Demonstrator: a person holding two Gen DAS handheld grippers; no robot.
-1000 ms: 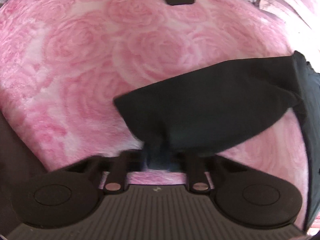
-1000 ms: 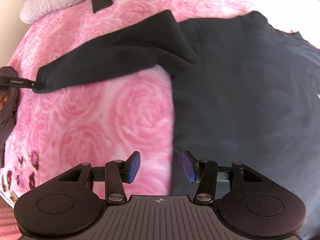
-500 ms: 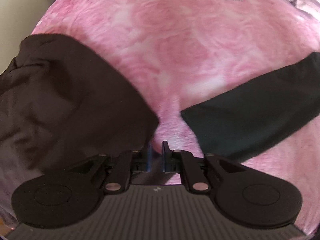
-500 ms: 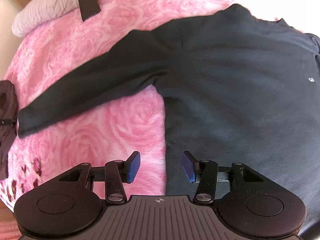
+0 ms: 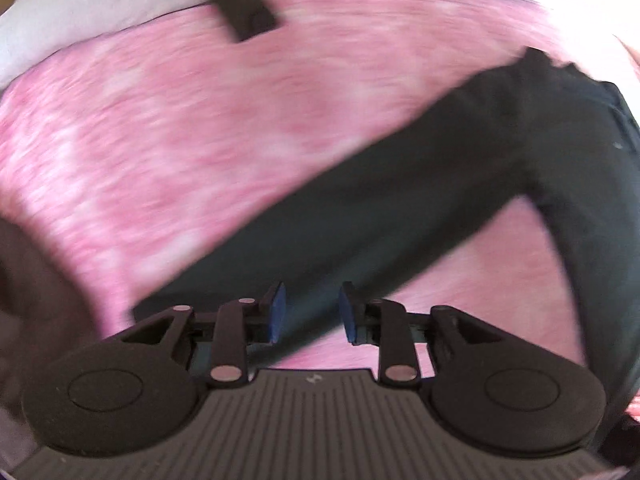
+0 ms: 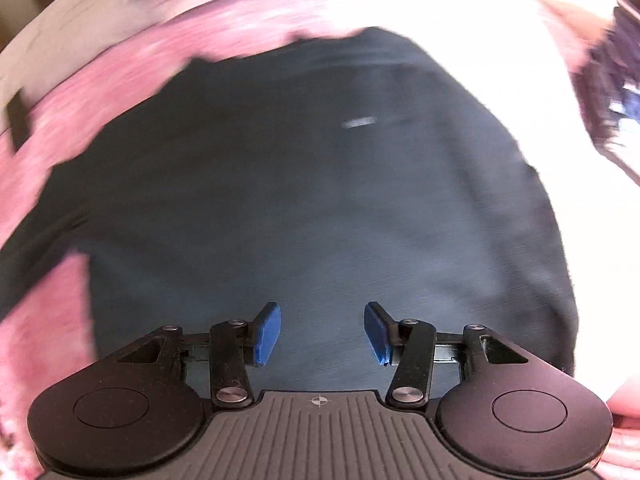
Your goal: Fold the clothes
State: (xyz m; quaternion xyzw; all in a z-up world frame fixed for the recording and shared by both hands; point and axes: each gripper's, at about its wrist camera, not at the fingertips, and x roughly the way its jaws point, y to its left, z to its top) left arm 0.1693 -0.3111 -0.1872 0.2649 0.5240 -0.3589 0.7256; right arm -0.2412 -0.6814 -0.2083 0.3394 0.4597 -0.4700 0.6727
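Here, a dark long-sleeved top [image 6: 320, 200] is seen spread flat on the pink rose-patterned bed cover [image 5: 200, 120], one sleeve [image 5: 360, 216] stretched out from its body. Over that sleeve's end the left claw [image 5: 310, 312] is held parted and empty. Over the top's body the right claw [image 6: 322, 334] is held wide apart, nothing gripped.

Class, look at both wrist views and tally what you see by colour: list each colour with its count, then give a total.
Dark navy: 1, the long-sleeved top
Pink: 1, the rose blanket
Black: 1, the flat rectangular object
Brown: 1, the garment at the left edge
Total: 4
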